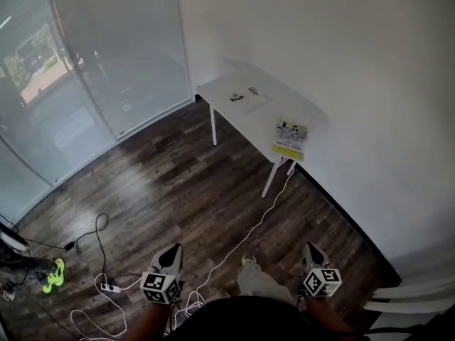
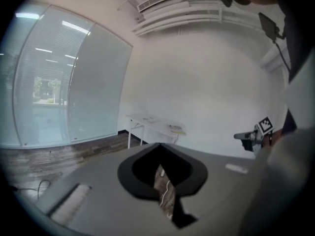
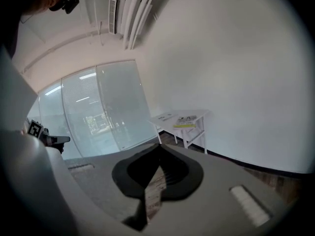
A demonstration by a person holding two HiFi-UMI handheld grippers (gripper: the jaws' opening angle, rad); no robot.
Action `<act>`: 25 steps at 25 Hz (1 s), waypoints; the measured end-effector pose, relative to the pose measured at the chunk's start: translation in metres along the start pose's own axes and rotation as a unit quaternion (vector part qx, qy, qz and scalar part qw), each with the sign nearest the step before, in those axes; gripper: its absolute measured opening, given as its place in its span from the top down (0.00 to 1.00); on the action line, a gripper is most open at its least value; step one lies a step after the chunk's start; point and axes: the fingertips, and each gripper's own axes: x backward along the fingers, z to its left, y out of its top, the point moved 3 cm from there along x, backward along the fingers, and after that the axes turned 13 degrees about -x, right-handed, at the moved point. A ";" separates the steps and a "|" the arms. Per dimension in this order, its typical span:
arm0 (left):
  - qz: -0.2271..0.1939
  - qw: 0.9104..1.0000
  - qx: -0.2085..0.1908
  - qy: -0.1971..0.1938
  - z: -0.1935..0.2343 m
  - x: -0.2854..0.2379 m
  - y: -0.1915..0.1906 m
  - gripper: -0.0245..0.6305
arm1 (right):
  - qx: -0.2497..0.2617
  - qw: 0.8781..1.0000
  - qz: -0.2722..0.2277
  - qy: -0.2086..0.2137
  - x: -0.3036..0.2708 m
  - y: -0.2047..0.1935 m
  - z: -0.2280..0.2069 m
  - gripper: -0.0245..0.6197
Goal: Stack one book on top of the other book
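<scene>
I stand on a dark wood-plank floor [image 1: 178, 183] in a bare room. A plain white wall [image 1: 341, 62] runs along the right, and a curved wall of frosted glass panels [image 1: 92, 62] closes the left.

A narrow white table [image 1: 281, 105] stands against the white wall, well away from me. Both books lie flat on it, apart from each other and not yet stacked. The white book [image 1: 245, 98] with black print is towards the far end. The yellow-green book [image 1: 291, 139] is at the near end, by the table's edge. The print on both covers is too small to read.

A white cable [image 1: 249, 226] trails across the floor from under the table towards my feet. A white power strip [image 1: 109, 288] lies at lower left.

My left gripper [image 1: 170, 254] and right gripper [image 1: 313, 251] are low in front of me, pointing slightly down. Each has its fingers clenched together on nothing, and each carries a cube of black-and-white square markers.
</scene>
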 end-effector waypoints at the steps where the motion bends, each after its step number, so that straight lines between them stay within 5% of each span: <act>1: 0.003 1.000 -0.009 0.002 0.002 -0.007 0.001 0.95 | -0.006 1.000 0.002 -0.005 -0.006 0.000 -0.005 0.96; 7: -0.011 0.999 -0.016 -0.034 -0.007 -0.052 0.032 0.95 | -0.035 0.999 -0.003 0.020 -0.059 0.023 -0.001 0.96; 25: 0.033 0.995 -0.012 0.093 0.018 -0.130 0.061 0.95 | -0.042 0.991 0.079 0.102 -0.218 0.066 -0.035 0.96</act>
